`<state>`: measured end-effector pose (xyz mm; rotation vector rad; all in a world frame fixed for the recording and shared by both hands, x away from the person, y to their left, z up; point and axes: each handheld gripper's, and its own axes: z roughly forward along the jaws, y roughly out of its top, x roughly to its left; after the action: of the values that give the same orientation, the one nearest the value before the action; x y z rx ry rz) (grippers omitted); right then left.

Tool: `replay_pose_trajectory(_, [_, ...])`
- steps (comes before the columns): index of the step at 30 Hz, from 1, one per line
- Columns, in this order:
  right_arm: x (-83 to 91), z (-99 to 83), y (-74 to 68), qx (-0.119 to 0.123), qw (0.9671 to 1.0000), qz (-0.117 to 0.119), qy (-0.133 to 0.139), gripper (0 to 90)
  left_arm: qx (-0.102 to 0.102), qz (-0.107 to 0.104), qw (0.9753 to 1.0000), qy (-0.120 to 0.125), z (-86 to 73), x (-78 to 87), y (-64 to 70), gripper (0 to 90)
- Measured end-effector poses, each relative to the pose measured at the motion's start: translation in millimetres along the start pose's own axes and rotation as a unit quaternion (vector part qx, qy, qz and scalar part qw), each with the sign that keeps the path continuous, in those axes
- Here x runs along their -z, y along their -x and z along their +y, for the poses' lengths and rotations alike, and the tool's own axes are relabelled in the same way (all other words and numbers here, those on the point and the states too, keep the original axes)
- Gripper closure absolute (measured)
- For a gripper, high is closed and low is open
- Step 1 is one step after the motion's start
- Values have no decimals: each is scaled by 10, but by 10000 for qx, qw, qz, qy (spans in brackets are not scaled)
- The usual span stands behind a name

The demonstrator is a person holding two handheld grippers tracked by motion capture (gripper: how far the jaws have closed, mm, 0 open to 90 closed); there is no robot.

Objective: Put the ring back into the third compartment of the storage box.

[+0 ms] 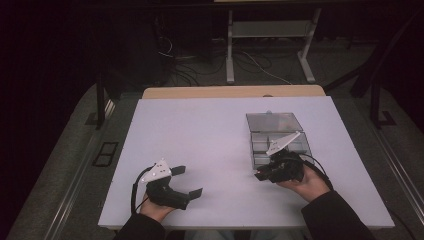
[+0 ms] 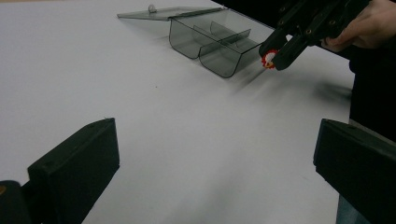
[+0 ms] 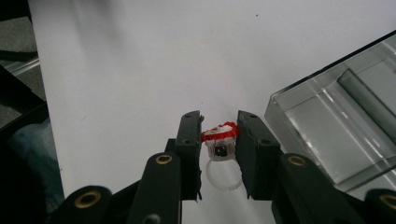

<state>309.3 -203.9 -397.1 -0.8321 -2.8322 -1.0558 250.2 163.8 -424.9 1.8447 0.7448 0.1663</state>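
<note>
A small ring with a red and white top (image 3: 218,140) sits clamped between the jaws of my right gripper (image 3: 219,135), which is shut on it just above the white table. From the left gripper view the ring (image 2: 268,59) shows as a red dot at that gripper's tip. A clear grey plastic box (image 1: 277,140) with inner dividers and its lid laid back open stands right beside it, at the table's right. My left gripper (image 1: 187,181) rests open near the front left, with nothing between its jaws.
The white table (image 1: 200,140) has wide bare room in the middle and at the left. Its front edge lies close under both hands. Beyond the far edge are a dark floor, cables and a desk's legs (image 1: 230,50).
</note>
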Motion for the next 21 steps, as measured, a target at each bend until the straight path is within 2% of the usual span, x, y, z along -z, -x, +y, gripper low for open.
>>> replay_pose_trajectory(15, [209, 64, 66, 16, 9998, -61, 168, 698, 21, -5, 10000, 9, 1, 5, -3, 0])
replay_pose_trajectory(21, [285, 54, 116, -54, 9996, -115, 245, 699, 11, -8, 10000, -2, 1, 3, -3, 0])
